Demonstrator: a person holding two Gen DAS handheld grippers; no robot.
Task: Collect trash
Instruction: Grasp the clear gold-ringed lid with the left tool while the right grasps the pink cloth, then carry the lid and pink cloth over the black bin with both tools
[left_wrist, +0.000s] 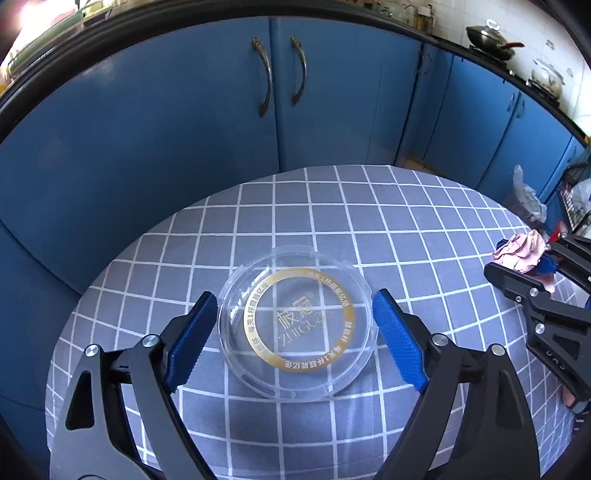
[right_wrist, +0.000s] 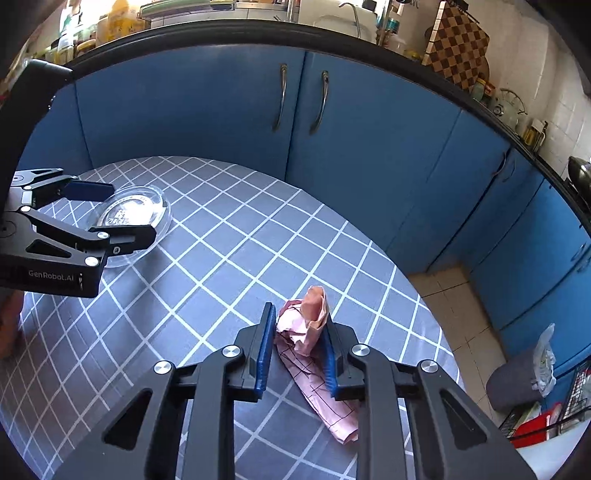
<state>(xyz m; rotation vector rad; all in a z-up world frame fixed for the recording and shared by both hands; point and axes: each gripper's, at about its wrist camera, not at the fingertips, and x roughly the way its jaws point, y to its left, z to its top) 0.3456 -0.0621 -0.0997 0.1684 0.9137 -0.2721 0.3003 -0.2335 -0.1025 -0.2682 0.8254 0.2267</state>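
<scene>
Blue kitchen cabinets (left_wrist: 184, 122) are standing behind a round table (left_wrist: 369, 206) that is wearing a grey cloth with a white grid. On it a clear plastic lid (left_wrist: 297, 328) with a gold ring of lettering is lying flat; the left gripper (left_wrist: 295, 328) is straddling it, blue pads apart on either side, with no visible press on the rim. Well apart, near the table's edge, the right gripper (right_wrist: 297, 350) is clamping a crumpled pink paper wrapper (right_wrist: 306, 325), whose tail is trailing on the cloth.
</scene>
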